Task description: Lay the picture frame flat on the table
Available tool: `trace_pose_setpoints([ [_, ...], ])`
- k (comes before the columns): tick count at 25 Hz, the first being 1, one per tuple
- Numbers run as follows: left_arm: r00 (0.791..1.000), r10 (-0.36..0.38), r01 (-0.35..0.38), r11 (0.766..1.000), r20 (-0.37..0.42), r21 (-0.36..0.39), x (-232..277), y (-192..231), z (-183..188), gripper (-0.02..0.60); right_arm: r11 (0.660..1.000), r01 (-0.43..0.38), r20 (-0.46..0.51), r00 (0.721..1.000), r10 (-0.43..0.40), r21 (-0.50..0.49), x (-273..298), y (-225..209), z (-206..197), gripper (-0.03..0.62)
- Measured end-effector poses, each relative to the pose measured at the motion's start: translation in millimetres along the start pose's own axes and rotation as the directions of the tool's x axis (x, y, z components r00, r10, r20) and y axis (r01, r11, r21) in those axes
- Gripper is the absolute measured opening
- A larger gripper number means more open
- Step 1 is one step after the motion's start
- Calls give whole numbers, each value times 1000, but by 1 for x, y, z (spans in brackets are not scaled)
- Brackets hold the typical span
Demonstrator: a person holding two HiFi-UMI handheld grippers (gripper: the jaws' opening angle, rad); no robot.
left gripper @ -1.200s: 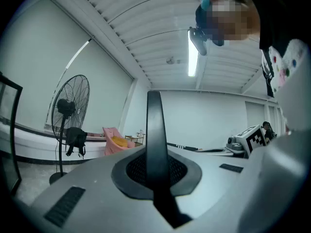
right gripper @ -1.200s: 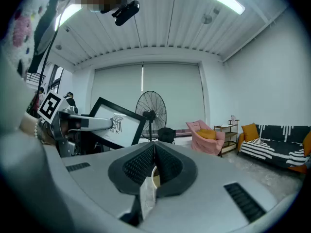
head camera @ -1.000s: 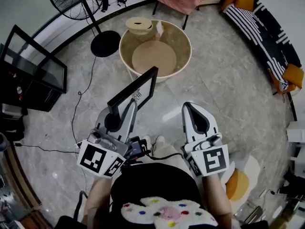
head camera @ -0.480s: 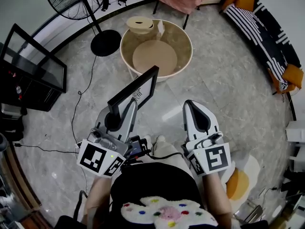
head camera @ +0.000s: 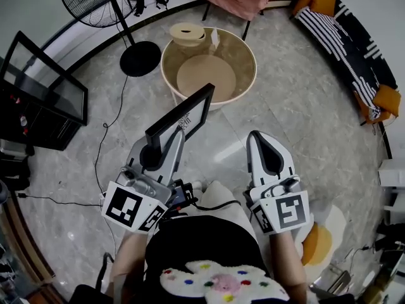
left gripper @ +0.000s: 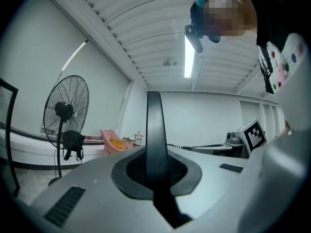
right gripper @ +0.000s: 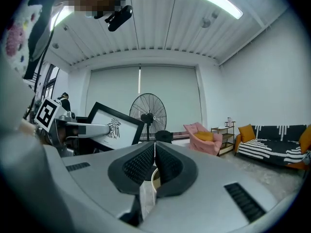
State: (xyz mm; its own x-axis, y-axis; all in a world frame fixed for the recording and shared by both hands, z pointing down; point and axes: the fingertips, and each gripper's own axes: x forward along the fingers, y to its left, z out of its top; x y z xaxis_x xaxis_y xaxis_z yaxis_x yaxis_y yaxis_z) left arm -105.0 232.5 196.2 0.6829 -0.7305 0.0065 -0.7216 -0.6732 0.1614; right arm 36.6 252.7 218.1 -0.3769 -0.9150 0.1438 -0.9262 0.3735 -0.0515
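Two closed grippers: left gripper (head camera: 169, 143) pinches the picture frame (head camera: 185, 114) (tilted, near the table (head camera: 249, 43)), right gripper (head camera: 259, 139) holds nothing

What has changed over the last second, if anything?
Very little: the left gripper and the picture frame it holds drifted slightly right, and the right gripper did likewise. The frame is still clamped in the air, short of the round table; the right fingers are still shut.

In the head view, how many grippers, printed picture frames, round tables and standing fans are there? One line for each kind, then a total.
Grippers: 2 (left gripper, right gripper)
Printed picture frame: 1
Round table: 1
Standing fan: 1
Total: 5
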Motion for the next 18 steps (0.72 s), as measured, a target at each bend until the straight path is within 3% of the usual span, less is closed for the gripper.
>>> trace_pose_setpoints([
  [10, 1000, 10, -10, 1000, -7, 3, 15, 10, -6, 25, 1000, -2, -19, 1000, 3, 23, 14, -10, -14, 34],
  [18, 999, 32, -32, 999, 0, 20, 64, 35, -1, 25, 999, -26, 24, 999, 25, 47, 72, -45, 5, 34],
])
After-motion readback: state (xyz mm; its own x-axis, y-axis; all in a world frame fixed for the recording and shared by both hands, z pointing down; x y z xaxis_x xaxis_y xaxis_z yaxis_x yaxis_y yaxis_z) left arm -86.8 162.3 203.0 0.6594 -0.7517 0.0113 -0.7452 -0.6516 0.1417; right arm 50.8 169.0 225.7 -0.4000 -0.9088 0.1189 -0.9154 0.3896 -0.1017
